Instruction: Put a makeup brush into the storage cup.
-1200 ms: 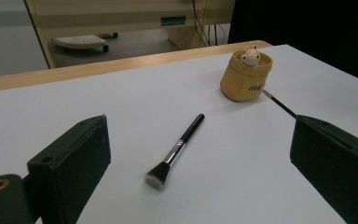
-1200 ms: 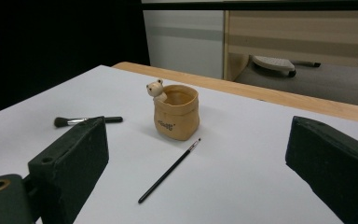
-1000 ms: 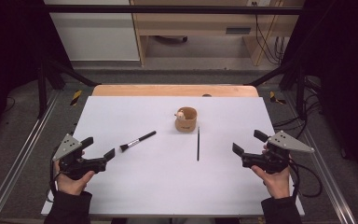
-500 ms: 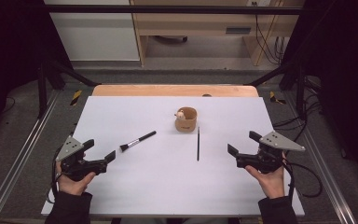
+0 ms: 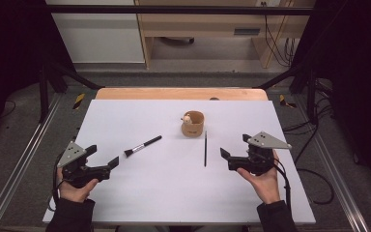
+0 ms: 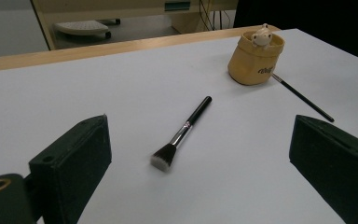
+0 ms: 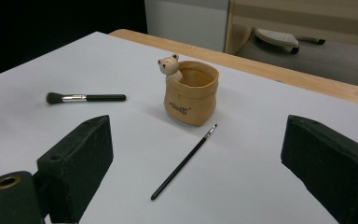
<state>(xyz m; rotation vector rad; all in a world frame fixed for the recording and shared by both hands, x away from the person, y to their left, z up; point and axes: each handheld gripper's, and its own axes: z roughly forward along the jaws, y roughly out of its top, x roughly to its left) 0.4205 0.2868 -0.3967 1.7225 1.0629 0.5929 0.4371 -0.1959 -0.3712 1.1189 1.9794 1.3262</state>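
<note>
- Since a second ago my right tongs (image 5: 228, 159) have slid inward across the surface (image 5: 140, 203), from near the right edge toward the thin brush (image 5: 205, 148); the left tongs (image 5: 107, 163) have crept only slightly toward the makeup brush (image 5: 142, 146).
- Neither brush has shifted in that time, nor has the tan pot (image 5: 193, 123); the only change is in my own reach.
- Both pairs of tongs stand wide apart and hold nothing: in the left gripper view the makeup brush (image 6: 182, 133) lies between the two black jaws but farther out, untouched, its bristle head toward me.
- In the right gripper view the thin brush (image 7: 184, 162) lies likewise between the spread jaws, its handle end nearer me, its tip just beside the foot of the tan pot (image 7: 191, 93).
- The tan pot stands upright near the middle of the surface, with a small bear figure (image 7: 170, 65) at its rim; I see nothing else inside it.
- The makeup brush lies flat on its side to the left of the pot, well apart from it; the thin brush lies flat just to the pot's right.
- I read this as the approach: each hand lining up on its own brush, most likely to lift it into the pot.
- The right side is closer to a grasp than the left. The thin brush lies very low on the surface, so I judge the jaws must come down almost to it before they close.
</note>
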